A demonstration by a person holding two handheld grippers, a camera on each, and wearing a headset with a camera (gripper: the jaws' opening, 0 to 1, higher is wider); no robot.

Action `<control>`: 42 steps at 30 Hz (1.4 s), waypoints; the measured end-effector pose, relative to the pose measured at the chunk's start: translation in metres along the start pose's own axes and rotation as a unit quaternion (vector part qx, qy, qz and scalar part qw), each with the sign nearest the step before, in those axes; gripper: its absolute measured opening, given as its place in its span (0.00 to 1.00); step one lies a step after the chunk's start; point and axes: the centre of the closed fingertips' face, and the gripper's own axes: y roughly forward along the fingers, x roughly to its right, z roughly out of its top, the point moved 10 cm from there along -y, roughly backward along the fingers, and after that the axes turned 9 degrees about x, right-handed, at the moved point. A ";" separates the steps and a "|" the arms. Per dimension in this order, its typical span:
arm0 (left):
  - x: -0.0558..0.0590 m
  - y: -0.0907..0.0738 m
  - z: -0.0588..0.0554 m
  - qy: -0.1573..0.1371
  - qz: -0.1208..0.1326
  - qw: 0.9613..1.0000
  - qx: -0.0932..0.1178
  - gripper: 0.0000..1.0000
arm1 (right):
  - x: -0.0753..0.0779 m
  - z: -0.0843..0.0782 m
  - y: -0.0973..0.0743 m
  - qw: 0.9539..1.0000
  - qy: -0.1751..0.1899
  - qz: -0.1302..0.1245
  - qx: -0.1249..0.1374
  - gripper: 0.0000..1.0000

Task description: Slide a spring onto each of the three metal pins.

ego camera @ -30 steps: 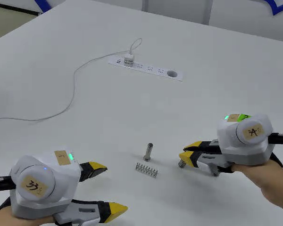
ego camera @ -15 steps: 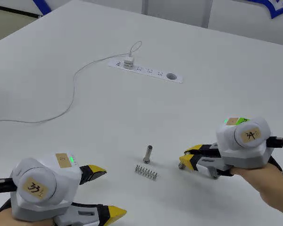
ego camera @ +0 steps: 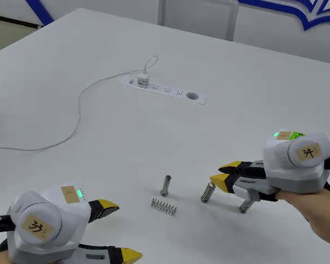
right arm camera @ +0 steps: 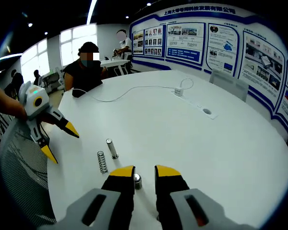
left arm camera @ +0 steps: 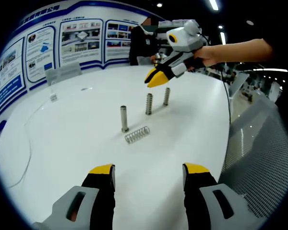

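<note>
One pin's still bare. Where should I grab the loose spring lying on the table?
Probably mid-length on the loose spring, jaws across its coils, coming from above: it lies flat on its side near the bare pin, and both ends stay free.

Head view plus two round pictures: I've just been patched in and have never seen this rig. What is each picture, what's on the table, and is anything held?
There is no robot arm: a person holds a two-jaw gripper in each hand. The head view comes from a camera on their headset, looking down at the white table. Each round picture comes from a camera riding on one gripper, looking along its yellow-tipped jaws. The left gripper is wide open and empty. The right gripper hovers with jaws narrowly apart, gripping nothing. On the table: a bare pin standing upright, a loose spring lying beside it, a sprung pin and a second sprung pin close by the right gripper, and a power strip farther back.
</note>
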 end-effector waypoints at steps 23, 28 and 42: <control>-0.003 -0.002 0.001 0.014 0.015 1.000 -0.004 0.60 | -0.061 0.007 0.028 0.995 -0.041 0.095 -0.006 0.16; -0.004 -0.003 0.000 0.014 0.019 1.000 -0.005 0.60 | -0.071 -0.002 0.041 0.992 -0.047 0.112 -0.022 0.16; -0.007 -0.005 -0.003 0.012 0.028 0.999 -0.010 0.61 | -0.079 -0.033 0.069 0.988 -0.052 0.118 -0.079 0.16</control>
